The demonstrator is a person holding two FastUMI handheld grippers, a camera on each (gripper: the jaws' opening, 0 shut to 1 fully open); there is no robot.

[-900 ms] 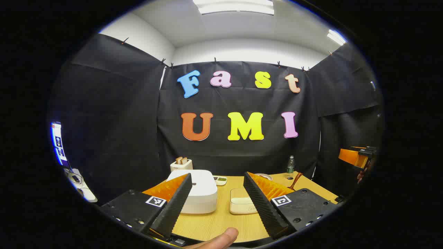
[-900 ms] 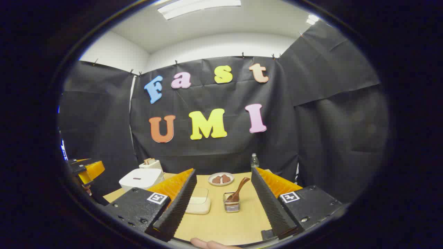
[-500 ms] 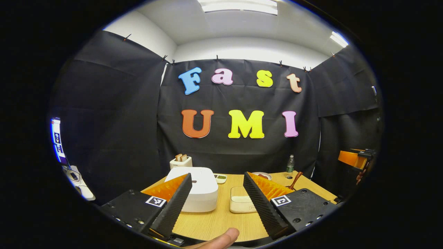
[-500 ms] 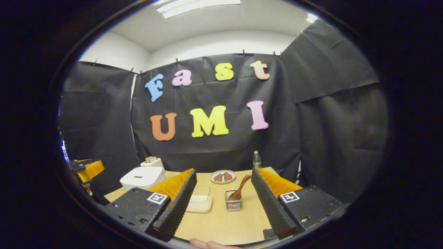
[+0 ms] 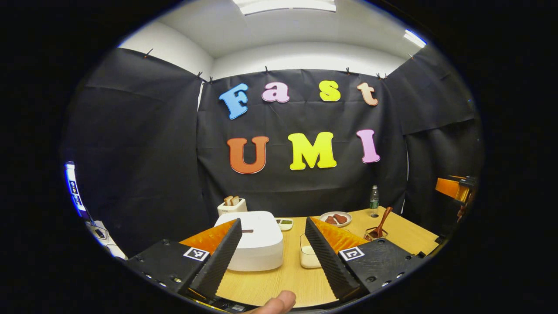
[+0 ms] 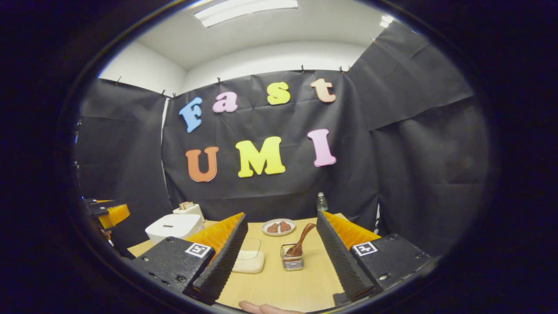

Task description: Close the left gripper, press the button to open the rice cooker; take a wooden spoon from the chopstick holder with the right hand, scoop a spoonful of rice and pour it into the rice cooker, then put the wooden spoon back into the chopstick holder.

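Shifts since approx 1 s back: in left gripper view, cooker (image 5: pixel 255 240) now sits higher and a bit nearer, more of far table (image 5: pixel 270 283) exposed; camera tilts down and slides right slightly. Right gripper view nearly same. Means: approach only, no step done. Lid shut, button unpressed.

Left gripper (image 5: pixel 272 255): fingers spread wide, grasping nothing; needs clenching before press. Hangs above near table edge, cooker just ahead-left of it, not touching. Right gripper (image 6: pixel 281 257): also spread, empty, well short of holder (image 6: pixel 292 261).

Task things, placed vs cooker:
- holder w/ spoon (image 6: pixel 301 240) leaning inside: well to right, near table's right side
- rice box (image 6: pixel 249 258), lidded, pale: just beside, to right
- button: prob. the dark slot on lid top; can't tell for sure

Count: 1 cooker, 1 spoon, 1 holder, 1 rice box, 1 toaster (image 5: pixel 232 205) behind cooker w/ 2 slices, 1 plate (image 6: pixel 279 226) w/ 2 brown pieces, 1 bottle (image 6: pixel 321 203), 1 small tray (image 5: pixel 285 223) behind-right. 2 grippers.
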